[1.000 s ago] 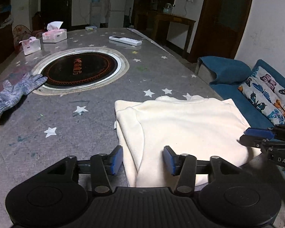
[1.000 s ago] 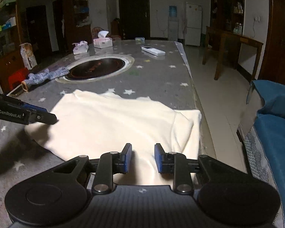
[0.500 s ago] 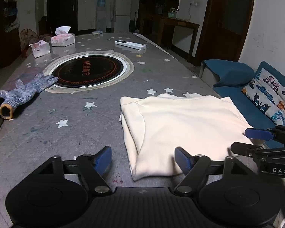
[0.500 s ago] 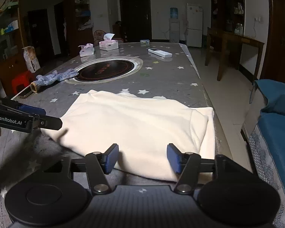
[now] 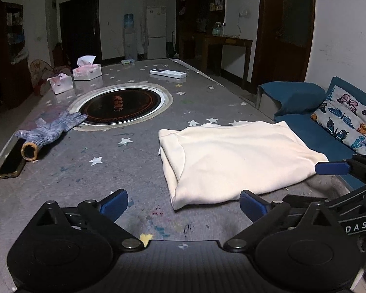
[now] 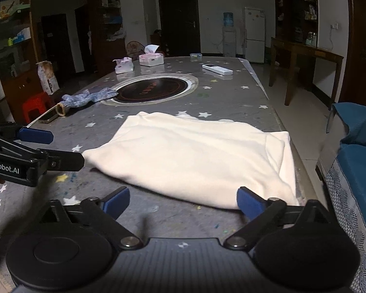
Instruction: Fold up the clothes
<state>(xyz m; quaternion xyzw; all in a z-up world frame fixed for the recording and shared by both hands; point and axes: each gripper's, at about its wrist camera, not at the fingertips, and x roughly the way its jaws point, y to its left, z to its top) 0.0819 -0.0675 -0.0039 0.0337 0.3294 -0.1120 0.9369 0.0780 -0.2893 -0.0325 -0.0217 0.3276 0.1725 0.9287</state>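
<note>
Left gripper (image 5: pixel 183 205) jaws opening wide, empty, garment's (image 5: pixel 231 161) near corner just ahead between its fingers, right gripper (image 6: pixel 183 201) jaws opening wide, empty, garment's near edge just beyond, folded cream garment flat on starred table (image 5: pixel 85 171), glove (image 5: pixel 51 129) far left.

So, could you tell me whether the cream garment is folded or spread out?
Folded: the garment lies as a compact rectangle, with layered edges showing along one side.

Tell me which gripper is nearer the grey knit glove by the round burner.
Left. The left gripper, jaws opening and empty, sits at the folded cream garment's end on the glove's side; the right gripper, also opening and empty, sits at its far end.
</note>
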